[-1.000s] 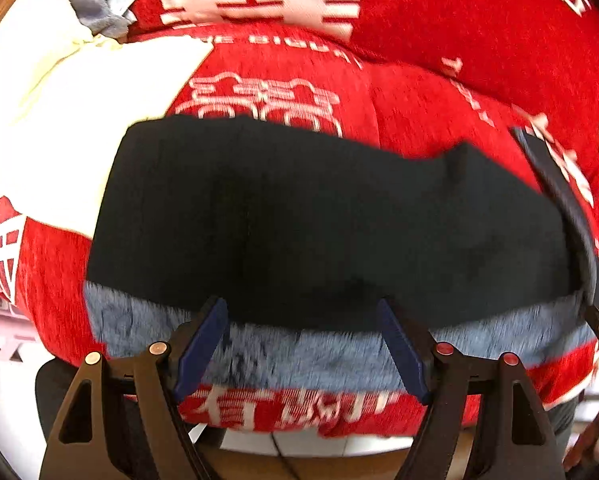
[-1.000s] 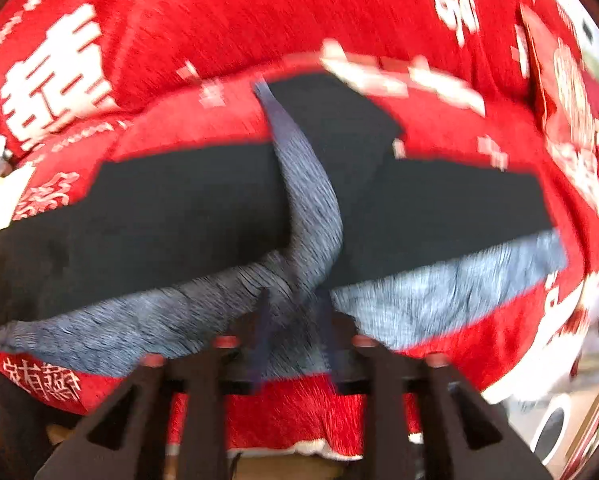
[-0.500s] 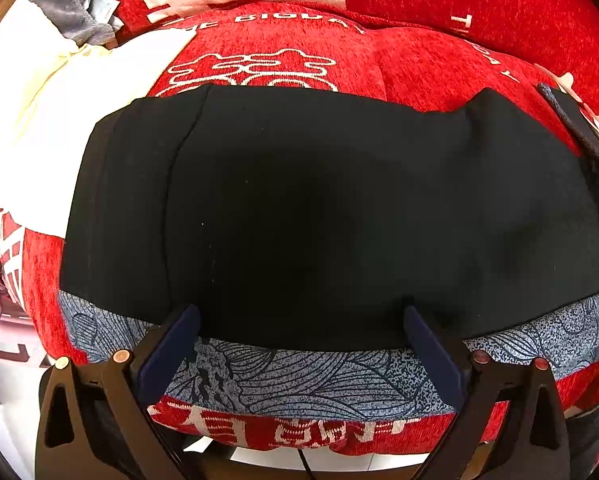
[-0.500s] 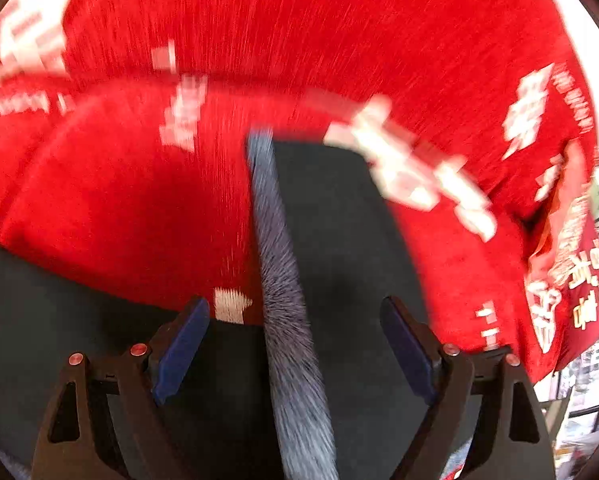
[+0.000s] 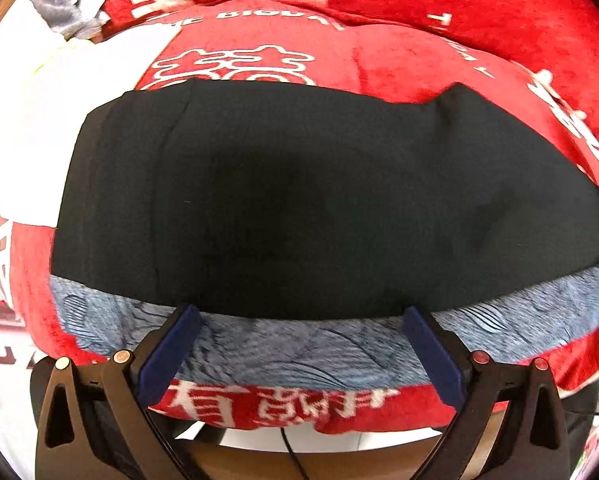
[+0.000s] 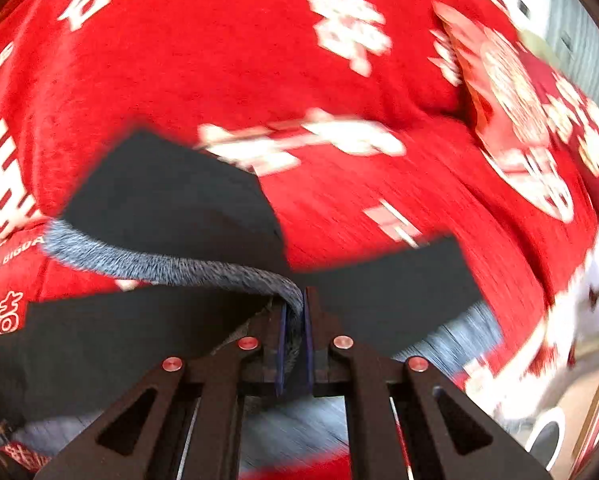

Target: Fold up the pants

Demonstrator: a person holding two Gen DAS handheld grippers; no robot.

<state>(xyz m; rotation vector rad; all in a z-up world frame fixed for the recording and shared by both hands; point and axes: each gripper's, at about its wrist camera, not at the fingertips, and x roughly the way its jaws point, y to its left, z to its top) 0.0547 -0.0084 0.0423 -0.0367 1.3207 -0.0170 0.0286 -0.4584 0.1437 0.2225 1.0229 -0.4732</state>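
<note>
Black pants point(image 5: 319, 200) with a grey-blue patterned band point(image 5: 299, 344) lie flat across a red cushion. My left gripper point(image 5: 297, 316) is open, its blue pads straddling the band at the near edge, holding nothing. In the right wrist view my right gripper point(image 6: 294, 300) is shut on the patterned band point(image 6: 159, 268) of the pants point(image 6: 171, 200). It lifts that band, so a leg of black cloth is raised and bent over to the left. More black cloth point(image 6: 379, 292) lies flat under the gripper.
The red sofa cover point(image 5: 439, 60) with white characters spreads all around, also in the right wrist view point(image 6: 259, 60). A white cloth point(image 5: 39, 128) lies at the left, grey fabric point(image 5: 63, 4) beyond it. A red printed cushion point(image 6: 511, 120) sits at the right.
My right gripper was open half a second ago and is now shut on the patterned band, pulling it up and over. My left gripper stayed open and has drawn back slightly.
</note>
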